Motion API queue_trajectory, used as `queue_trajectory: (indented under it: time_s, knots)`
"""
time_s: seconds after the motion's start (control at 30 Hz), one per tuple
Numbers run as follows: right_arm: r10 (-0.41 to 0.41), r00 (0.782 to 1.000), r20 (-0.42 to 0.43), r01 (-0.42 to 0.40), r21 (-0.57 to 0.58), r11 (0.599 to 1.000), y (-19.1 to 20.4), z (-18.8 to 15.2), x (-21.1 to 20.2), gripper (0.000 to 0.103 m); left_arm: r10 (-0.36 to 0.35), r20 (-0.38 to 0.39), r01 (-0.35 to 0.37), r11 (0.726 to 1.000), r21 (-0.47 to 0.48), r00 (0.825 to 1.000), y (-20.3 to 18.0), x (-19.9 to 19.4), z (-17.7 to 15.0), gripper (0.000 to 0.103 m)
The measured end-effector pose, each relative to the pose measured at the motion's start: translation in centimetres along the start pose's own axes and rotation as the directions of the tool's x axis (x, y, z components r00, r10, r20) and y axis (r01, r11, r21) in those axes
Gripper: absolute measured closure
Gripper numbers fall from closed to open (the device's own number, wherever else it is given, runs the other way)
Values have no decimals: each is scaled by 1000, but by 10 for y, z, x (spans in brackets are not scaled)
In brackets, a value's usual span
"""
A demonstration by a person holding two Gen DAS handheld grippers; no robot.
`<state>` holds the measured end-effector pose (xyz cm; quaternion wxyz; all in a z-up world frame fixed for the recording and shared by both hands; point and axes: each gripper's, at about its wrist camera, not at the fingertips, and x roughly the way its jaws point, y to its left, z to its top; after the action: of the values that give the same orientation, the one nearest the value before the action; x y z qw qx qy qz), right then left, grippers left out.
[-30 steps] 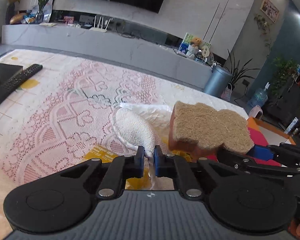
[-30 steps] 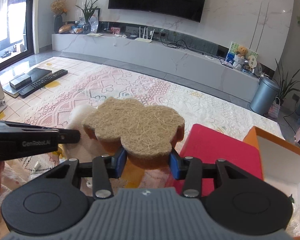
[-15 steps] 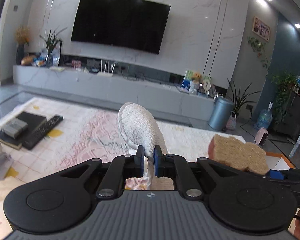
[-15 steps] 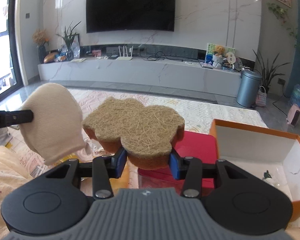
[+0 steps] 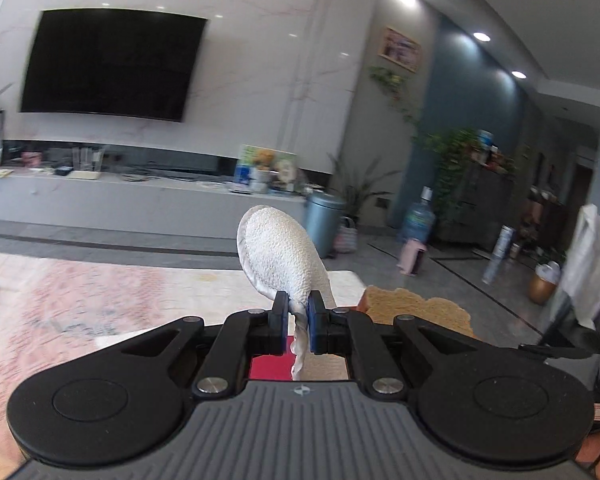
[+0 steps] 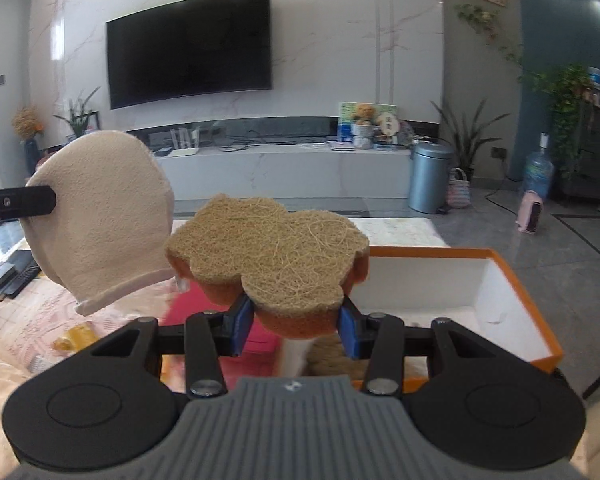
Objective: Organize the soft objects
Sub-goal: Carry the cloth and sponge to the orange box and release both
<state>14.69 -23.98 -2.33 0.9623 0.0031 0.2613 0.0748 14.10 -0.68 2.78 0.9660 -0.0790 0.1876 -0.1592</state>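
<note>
Our left gripper [image 5: 297, 317] is clamped tight on the edge of a white mitt [image 5: 278, 256], held upright in the air. Our right gripper [image 6: 296, 330] is pinched on a flower-shaped sponge [image 6: 268, 248], fibre side up, orange underneath. Mitt [image 6: 100, 216] hangs just left of the sponge. Below and beyond the sponge: an open orange box [image 6: 512, 276], white inside, and a red lid [image 6: 188, 308] on the patterned rug [image 6: 24, 316]

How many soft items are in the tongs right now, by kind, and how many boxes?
Mitt: 1, in the left tongs
Sponge: 1, in the right tongs
Box: 1, orange, open
Total: 3
</note>
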Motion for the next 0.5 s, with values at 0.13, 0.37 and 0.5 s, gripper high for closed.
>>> queue_trajectory:
  time_s: [0.13, 0.37, 0.5]
  knots:
    - [-74, 997, -10, 74, -15, 997, -36, 8, 2, 59, -67, -38, 69, 996, 51, 997, -26, 40, 9, 93]
    - [-150, 986, -67, 144, -87, 986, -81, 16, 33, 59, -84, -148, 103, 986, 127, 985, -57, 117, 7, 93]
    - [-165, 981, -104, 149, -146, 978, -92, 17, 61, 59, -68, -235, 107, 982, 158, 970, -65, 153, -6, 93]
